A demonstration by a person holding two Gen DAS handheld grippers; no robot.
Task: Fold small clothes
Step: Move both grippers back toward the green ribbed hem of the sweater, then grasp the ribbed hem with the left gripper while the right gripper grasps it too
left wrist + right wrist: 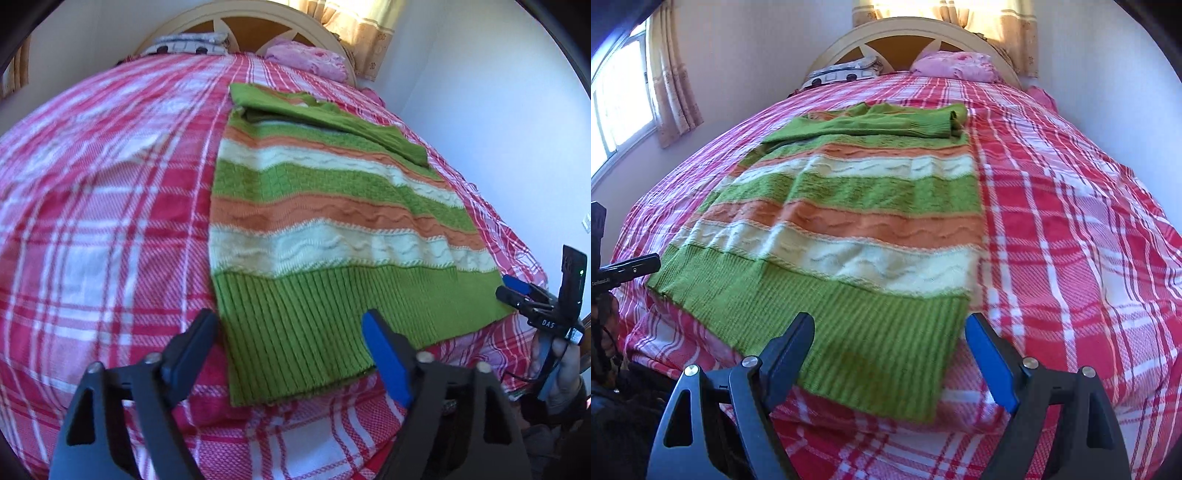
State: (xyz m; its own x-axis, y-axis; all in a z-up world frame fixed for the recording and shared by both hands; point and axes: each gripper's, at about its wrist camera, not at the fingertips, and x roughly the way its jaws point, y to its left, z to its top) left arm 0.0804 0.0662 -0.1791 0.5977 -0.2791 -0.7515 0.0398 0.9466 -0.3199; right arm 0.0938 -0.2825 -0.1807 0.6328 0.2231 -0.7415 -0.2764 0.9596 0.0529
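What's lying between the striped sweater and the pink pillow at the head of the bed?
Only bare plaid bedspread separates the sweater from the pink pillow; the right wrist view shows it best.

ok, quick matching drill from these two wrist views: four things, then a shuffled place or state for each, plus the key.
Things:
1. sweater
2. pink pillow
3. left hand-held gripper
4. sleeve

Place or state:
A. open, at the ribbed hem
B. folded across the top of the sweater
C. at the headboard
D. flat on the plaid bedspread

Pairs: 1-D, 2-C, 3-A, 4-B
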